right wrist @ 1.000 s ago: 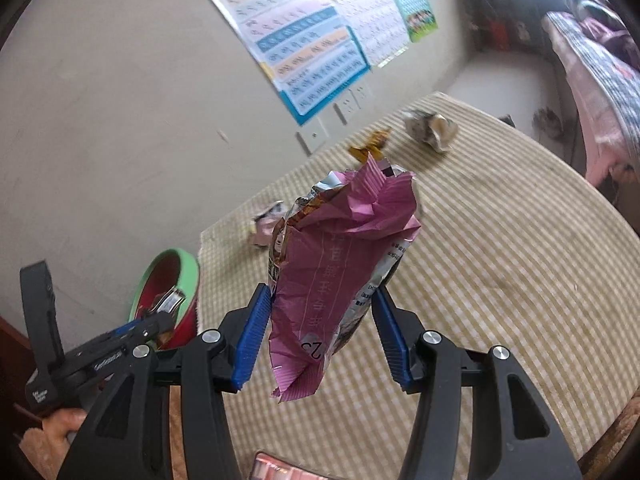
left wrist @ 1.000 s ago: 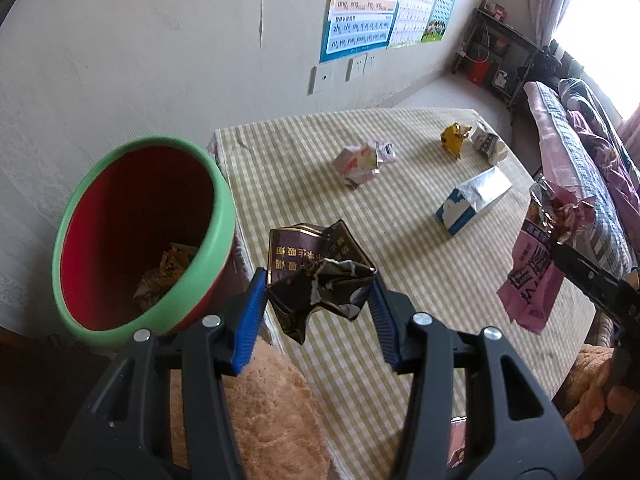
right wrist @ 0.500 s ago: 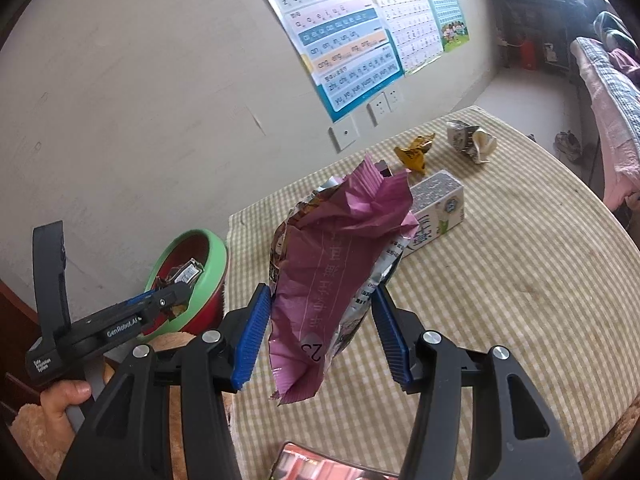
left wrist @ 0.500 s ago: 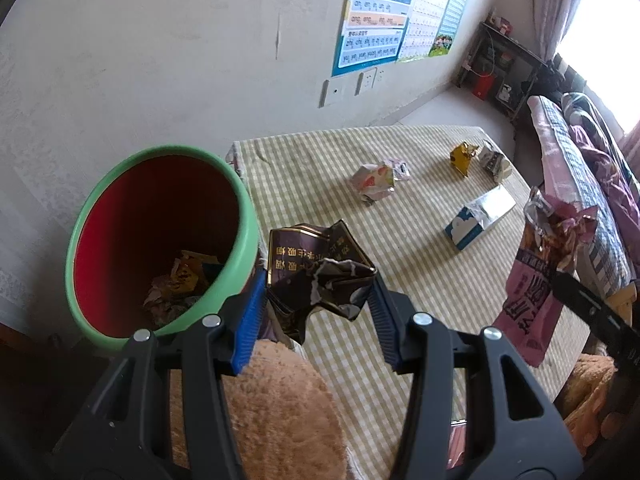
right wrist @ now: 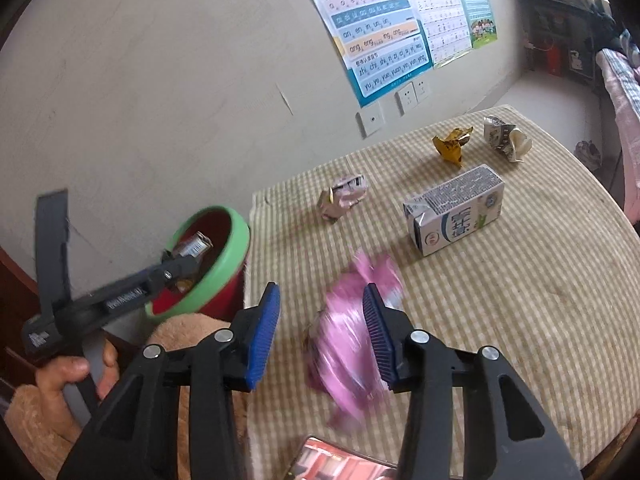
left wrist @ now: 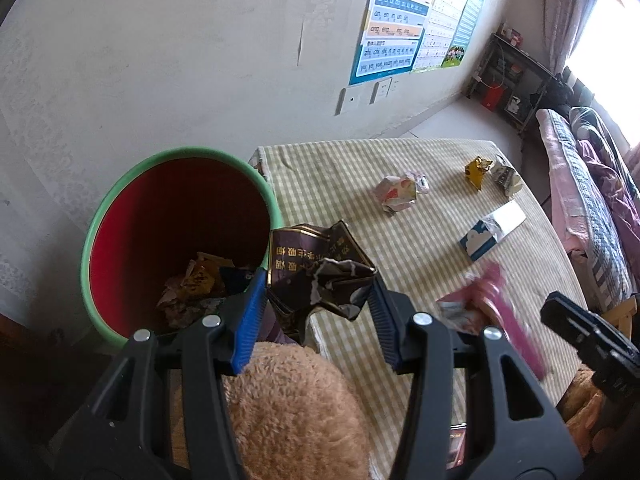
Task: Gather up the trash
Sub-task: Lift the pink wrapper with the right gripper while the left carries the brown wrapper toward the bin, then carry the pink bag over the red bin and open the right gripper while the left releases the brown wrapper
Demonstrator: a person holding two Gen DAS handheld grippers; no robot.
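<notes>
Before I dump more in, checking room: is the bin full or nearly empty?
Nearly empty: the bin shows bare red walls, with only a few crumpled wrappers at the bottom.

bin [left wrist: 180, 168] red, green rim | tablecloth [right wrist: 520, 280] beige check | bag [right wrist: 352, 332] pink

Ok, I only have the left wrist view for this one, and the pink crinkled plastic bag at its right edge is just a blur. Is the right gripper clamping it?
Observer: It looks not. In the right wrist view the right gripper is open: checked tablecloth shows between one blue pad and the pink crinkled plastic bag.
Operator: Is my load over the bin?
Observer: Yes. From the right wrist view, the left gripper holds the dark crumpled wrapper above the mouth of the green-rimmed red bucket.
</notes>
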